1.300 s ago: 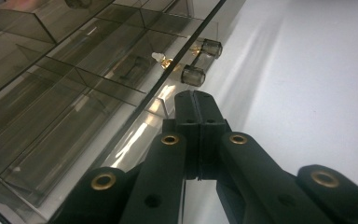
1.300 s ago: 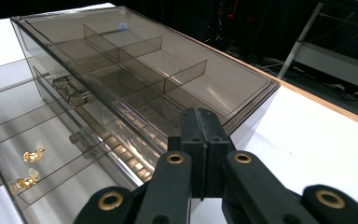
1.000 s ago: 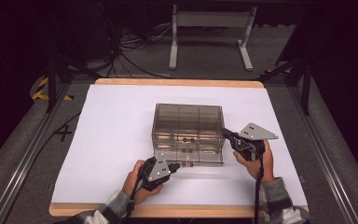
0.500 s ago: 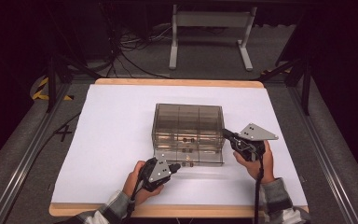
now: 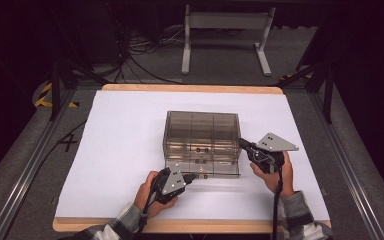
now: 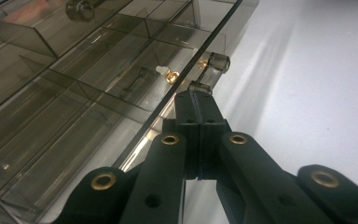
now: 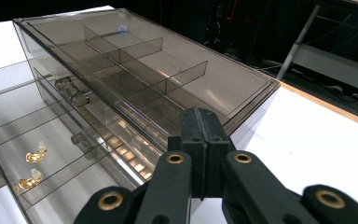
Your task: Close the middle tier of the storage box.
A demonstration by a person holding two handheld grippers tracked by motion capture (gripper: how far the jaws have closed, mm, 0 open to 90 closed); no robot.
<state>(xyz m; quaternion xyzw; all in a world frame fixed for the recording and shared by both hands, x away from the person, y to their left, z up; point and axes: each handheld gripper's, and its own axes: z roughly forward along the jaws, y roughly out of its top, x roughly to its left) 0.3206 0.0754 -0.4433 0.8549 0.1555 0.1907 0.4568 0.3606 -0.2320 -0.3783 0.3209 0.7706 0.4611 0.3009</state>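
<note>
A smoky clear drawer cabinet [image 5: 202, 130] stands mid-table, its bottom drawer [image 5: 205, 169] pulled out toward me. In the right gripper view the open drawer [image 7: 9, 135] holds small gold pieces [image 7: 33, 157]. My left gripper [image 5: 192, 176] is shut with nothing between its jaws, and its tip [image 6: 196, 95] rests right at the drawer's clear handle [image 6: 213, 63]. More gold pieces [image 6: 170, 76] show through the drawer front. My right gripper [image 5: 241, 143] is shut and empty too, its tip [image 7: 200, 114] against the cabinet's front right top corner [image 7: 256, 93].
The white table top [image 5: 125, 140] has a wooden rim and open room left and right of the cabinet. Black frame rails [image 5: 30, 165] run along both sides. A metal stand [image 5: 225, 35] and cables lie on the floor beyond the far edge.
</note>
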